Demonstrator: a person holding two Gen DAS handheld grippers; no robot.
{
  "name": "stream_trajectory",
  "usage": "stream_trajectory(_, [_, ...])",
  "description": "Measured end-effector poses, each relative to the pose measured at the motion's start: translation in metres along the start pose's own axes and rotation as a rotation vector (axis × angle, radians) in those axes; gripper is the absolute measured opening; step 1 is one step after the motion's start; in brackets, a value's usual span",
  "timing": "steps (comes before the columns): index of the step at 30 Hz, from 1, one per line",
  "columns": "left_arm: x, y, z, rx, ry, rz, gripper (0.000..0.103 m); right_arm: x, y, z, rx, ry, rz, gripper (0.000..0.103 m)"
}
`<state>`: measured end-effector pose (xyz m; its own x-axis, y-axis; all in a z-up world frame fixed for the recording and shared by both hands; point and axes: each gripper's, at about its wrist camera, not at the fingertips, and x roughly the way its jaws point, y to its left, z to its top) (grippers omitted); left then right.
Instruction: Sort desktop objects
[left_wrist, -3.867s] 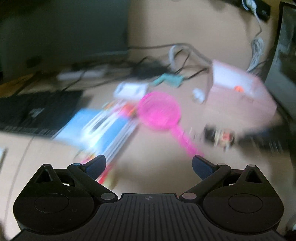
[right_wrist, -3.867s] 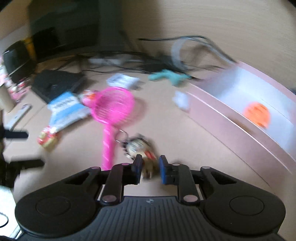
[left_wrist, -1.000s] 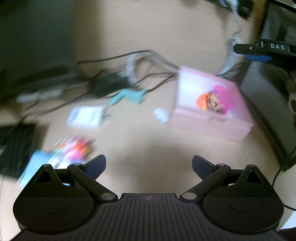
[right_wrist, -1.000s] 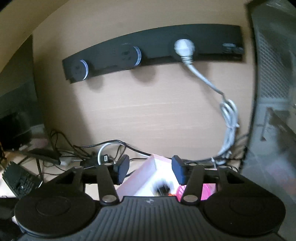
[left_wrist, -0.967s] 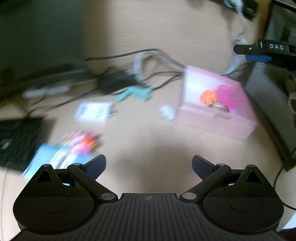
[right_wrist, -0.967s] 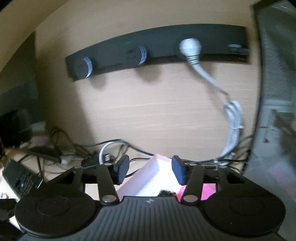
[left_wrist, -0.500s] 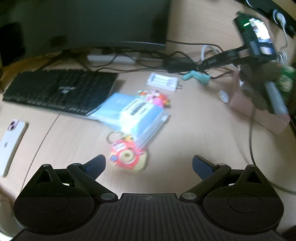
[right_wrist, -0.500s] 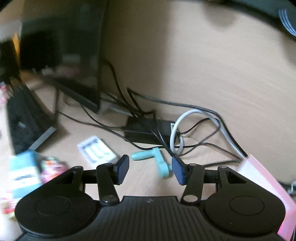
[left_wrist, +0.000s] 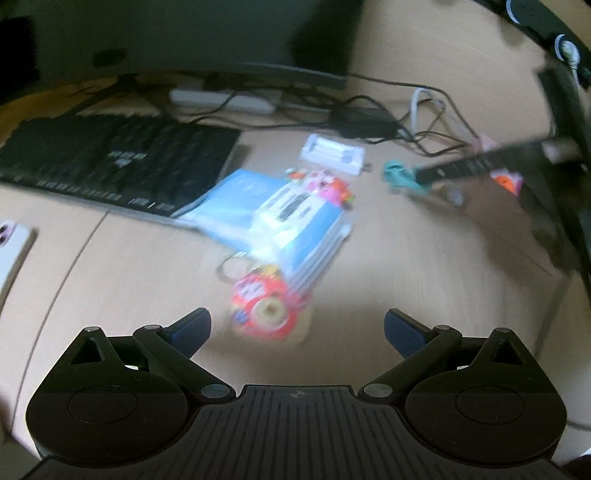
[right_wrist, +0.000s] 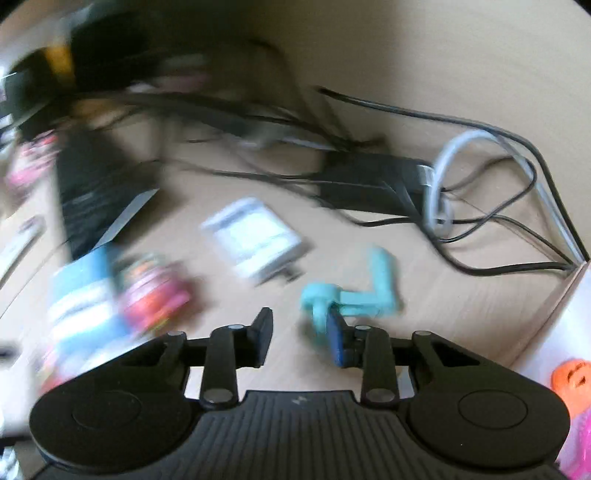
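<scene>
1. Teal plastic clip (right_wrist: 354, 291) lies mid-desk, toward the back edge near the cables (right_wrist: 480, 206); the right gripper (right_wrist: 301, 332) is closing, clip at its right finger, not yet clamped.
2. Next: centre, pinch, carry to the pink box (right_wrist: 576, 325).
3. The left gripper (left_wrist: 297, 326), jaws wide apart and empty, faces the red keychain (left_wrist: 264, 310).
4. A second ago the right camera faced the wall.

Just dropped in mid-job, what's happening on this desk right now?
A person is sorting desk clutter with two handheld grippers. The right gripper is closing beside the teal plastic hook-shaped piece, not yet gripping it. The left gripper hovers open above the round red keychain toy on the wooden desk.
</scene>
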<state>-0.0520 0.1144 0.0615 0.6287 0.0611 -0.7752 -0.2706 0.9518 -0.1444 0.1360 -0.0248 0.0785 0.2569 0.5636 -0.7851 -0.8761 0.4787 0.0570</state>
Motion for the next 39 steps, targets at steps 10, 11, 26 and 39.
stream_trajectory(10, [0.021, -0.038, 0.018, 0.092, -0.004, -0.092, 0.102, -0.029, -0.042, -0.061, 0.167, -0.019, -0.247, 0.019])
stream_trajectory(11, [0.021, -0.039, 0.017, 0.089, 0.001, -0.093, 0.102, -0.029, -0.038, -0.062, 0.16, -0.037, -0.246, 0.021])
stream_trajectory(26, [0.007, -0.01, 0.011, 0.031, -0.006, 0.005, 0.102, 0.045, -0.005, -0.008, -0.03, 0.01, -0.466, 0.021])
stream_trajectory(39, [0.008, 0.005, 0.006, -0.012, 0.018, 0.014, 0.102, -0.013, 0.011, -0.026, 0.121, -0.134, -0.191, 0.056])
